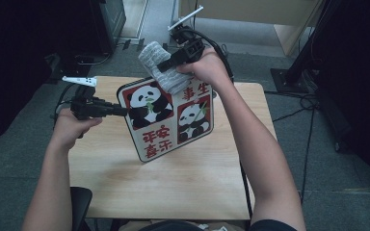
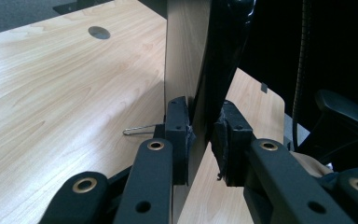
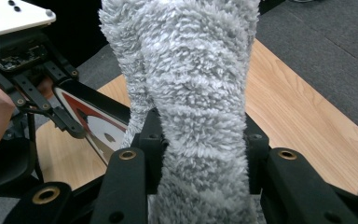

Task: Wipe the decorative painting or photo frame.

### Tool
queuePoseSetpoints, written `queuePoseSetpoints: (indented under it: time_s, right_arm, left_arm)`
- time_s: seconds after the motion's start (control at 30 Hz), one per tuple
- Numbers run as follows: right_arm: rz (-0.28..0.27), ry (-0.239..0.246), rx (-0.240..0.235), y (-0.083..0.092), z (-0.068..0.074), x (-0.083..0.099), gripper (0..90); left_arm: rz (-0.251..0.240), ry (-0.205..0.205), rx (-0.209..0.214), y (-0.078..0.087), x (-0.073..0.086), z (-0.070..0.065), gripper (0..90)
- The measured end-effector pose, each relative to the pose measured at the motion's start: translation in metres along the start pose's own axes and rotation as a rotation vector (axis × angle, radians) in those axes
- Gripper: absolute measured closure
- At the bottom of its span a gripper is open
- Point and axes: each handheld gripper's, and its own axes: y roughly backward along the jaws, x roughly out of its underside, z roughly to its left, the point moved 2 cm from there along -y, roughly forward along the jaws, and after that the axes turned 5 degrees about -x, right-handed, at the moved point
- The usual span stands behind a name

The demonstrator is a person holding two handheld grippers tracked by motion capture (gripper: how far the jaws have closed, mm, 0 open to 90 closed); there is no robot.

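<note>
While the left gripper (image 1: 120, 111) pinches the panda board (image 1: 166, 120) upright at the table's (image 1: 173, 183) middle, the right gripper (image 1: 166, 65) squeezes a fluffy cloth (image 1: 161, 67) at its 12 o'clock edge. Wiping looks barely begun.

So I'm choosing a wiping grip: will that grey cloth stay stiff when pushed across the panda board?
Probably floppy: the cloth bulges and folds around the right gripper. Its fluffy pile looks light and soft, so it should drag rather than slide on the board.

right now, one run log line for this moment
left gripper: shut on panda board edge, board tilted on table | right gripper: shut on grey fluffy cloth against board's top
</note>
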Motion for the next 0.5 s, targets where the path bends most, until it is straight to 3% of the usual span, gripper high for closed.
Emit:
queuePoseSetpoints:
  time_s: [0.5]
  right_arm:
    - [-0.013,-0.036,0.013,0.012,-0.017,0.006,63.5]
  left_arm:
    - [0.002,-0.002,0.000,0.001,0.000,0.001,77.2]
